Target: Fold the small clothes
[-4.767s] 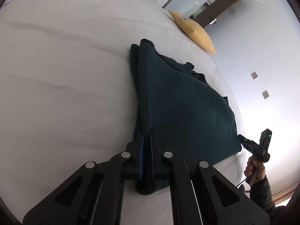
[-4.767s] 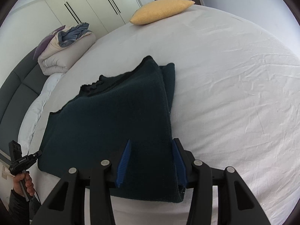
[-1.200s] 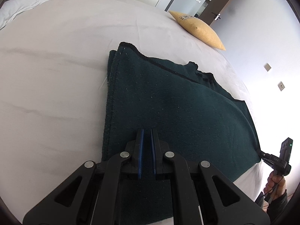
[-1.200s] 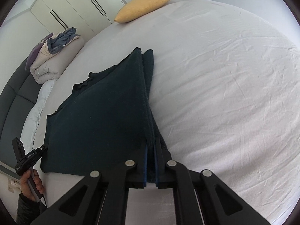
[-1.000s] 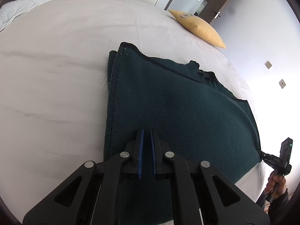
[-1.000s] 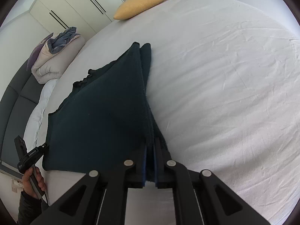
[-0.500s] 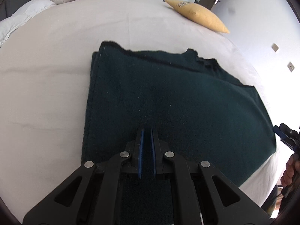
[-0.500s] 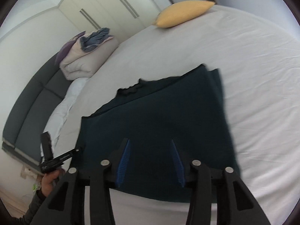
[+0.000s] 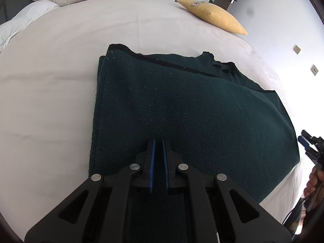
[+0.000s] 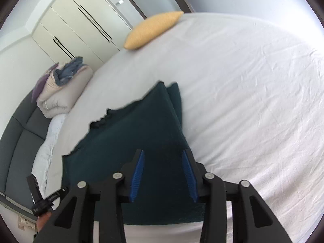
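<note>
A dark green knitted garment (image 9: 182, 101) lies folded and flat on the white bed (image 9: 60, 60). My left gripper (image 9: 159, 140) is shut at its near edge, with dark cloth showing in the slit between the blue pads. In the right wrist view the garment (image 10: 131, 131) spreads ahead and below my right gripper (image 10: 163, 154). Its jaws are closing, with nothing pinched between them and the cloth lying beneath. The left wrist view catches the right gripper (image 9: 301, 136) off the garment's far right corner. The left gripper (image 10: 65, 189) shows at the garment's lower left edge.
A yellow pillow (image 10: 151, 29) lies at the bed's far end. A folded duvet with clothes on it (image 10: 64, 93) sits by the dark headboard (image 10: 18, 141). Wardrobe doors (image 10: 81, 26) stand behind. White sheet (image 10: 243, 101) stretches to the right. A person's hand (image 9: 316, 182) holds the right gripper.
My right gripper let go of the garment's edge, opened and rose above it. The garment has settled flat. The left gripper stayed shut and shifted a little early on.
</note>
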